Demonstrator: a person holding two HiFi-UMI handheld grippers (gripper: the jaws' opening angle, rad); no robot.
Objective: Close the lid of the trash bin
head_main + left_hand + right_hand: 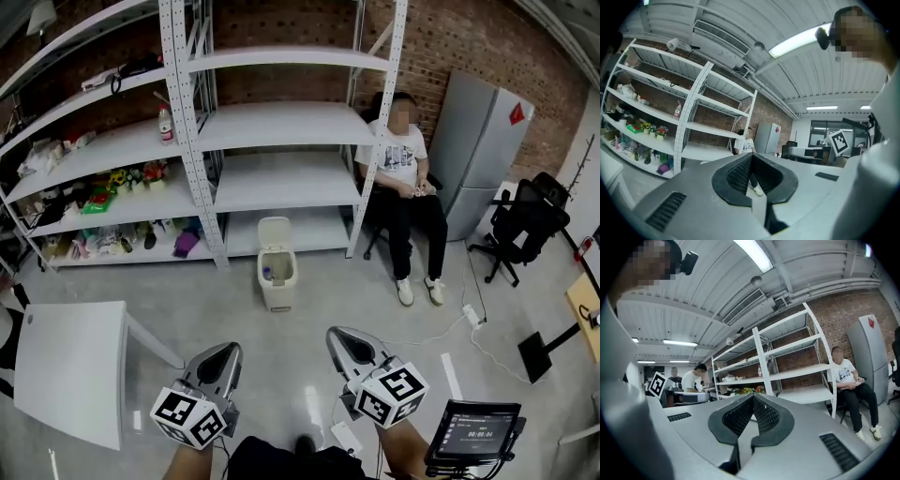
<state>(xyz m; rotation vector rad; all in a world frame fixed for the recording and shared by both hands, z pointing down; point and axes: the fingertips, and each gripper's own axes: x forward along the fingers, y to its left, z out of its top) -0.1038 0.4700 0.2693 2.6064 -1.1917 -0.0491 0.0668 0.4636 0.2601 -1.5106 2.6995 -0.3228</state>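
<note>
A small beige trash bin stands on the floor in front of the white shelves, its lid raised upright at the back. Something small and dark lies inside. My left gripper and right gripper are held low at the bottom of the head view, well short of the bin and pointing towards it. Both are shut with nothing between the jaws. In the left gripper view the left gripper points above the floor at the shelves; the right gripper does the same. The bin shows in neither gripper view.
White metal shelving runs behind the bin. A person sits right of it, beside a grey fridge. A black office chair stands at the right, a white table at the left. A cable and power strip lie on the floor.
</note>
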